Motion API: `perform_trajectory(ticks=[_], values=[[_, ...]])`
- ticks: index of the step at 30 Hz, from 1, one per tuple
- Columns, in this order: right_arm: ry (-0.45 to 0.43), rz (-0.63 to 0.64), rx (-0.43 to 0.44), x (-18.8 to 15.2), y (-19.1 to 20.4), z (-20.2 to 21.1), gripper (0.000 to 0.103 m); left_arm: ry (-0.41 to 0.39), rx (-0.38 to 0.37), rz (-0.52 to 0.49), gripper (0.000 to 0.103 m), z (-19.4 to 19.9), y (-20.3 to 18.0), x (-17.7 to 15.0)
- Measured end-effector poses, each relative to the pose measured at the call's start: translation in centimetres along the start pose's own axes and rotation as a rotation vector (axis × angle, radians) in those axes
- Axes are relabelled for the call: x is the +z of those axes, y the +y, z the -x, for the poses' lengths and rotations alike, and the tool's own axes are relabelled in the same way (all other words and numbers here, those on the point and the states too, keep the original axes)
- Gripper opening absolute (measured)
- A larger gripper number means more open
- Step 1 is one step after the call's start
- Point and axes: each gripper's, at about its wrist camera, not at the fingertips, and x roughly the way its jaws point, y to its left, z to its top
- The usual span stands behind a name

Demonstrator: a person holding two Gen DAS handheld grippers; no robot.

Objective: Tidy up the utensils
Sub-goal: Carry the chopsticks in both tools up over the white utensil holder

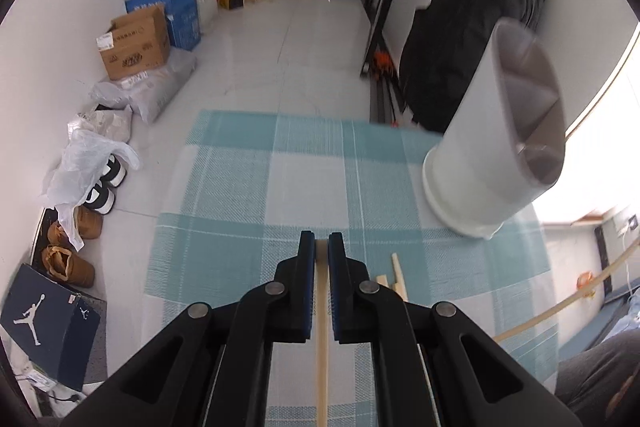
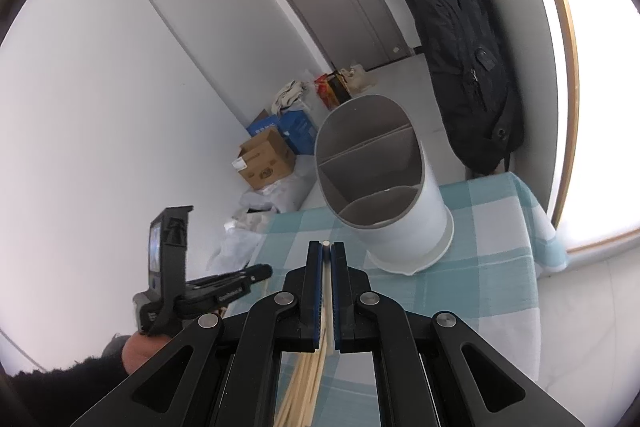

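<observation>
My left gripper [image 1: 321,241] is shut on a pale wooden chopstick [image 1: 322,327] that runs back between its pads, lifted above the teal checked tablecloth [image 1: 248,187]. A white cylindrical utensil holder [image 1: 492,147] with inner dividers stands to the right. In the right wrist view, my right gripper [image 2: 327,247] is shut on a metal-tipped chopstick [image 2: 327,244], just short of the holder [image 2: 392,195], whose visible compartments look empty. Several more chopsticks [image 2: 304,387] lie under the right gripper. The left gripper [image 2: 260,271] shows at the left, held by a hand [image 2: 136,351].
Loose chopstick ends [image 1: 396,275] lie on the cloth right of the left gripper. Cardboard boxes [image 1: 136,43], bags and shoes [image 1: 100,187] line the floor along the left wall. A black backpack [image 2: 468,67] hangs beyond the table. The far table edge [image 1: 300,117] drops to tiled floor.
</observation>
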Motion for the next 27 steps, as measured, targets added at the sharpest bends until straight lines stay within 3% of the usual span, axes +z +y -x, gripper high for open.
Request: perform_trajectory(ticks=[7, 15, 19, 27], values=[[-0.018, 0.066, -0.026, -1.0, 1.4, -0.4, 0.003, -0.128, -0.035, 0.001, 0.002, 2.7, -0.1, 0.7], [-0.049, 0.060, -0.007, -1.2, 2.1, 0.5, 0.003, -0.126, -0.047, -0.055, 0.002, 4.6, 0.1, 1.3], [-0.056, 0.098, -0.003, -0.7, 3.4, 1.3, 0.003, -0.146, -0.082, -0.029, 0.002, 6.3, 0.2, 1.8], [-0.067, 0.116, -0.019, 1.7, 4.6, 3.3, 0.003, -0.309, -0.185, 0.021, 0.002, 10.1, -1.6, 4.9]])
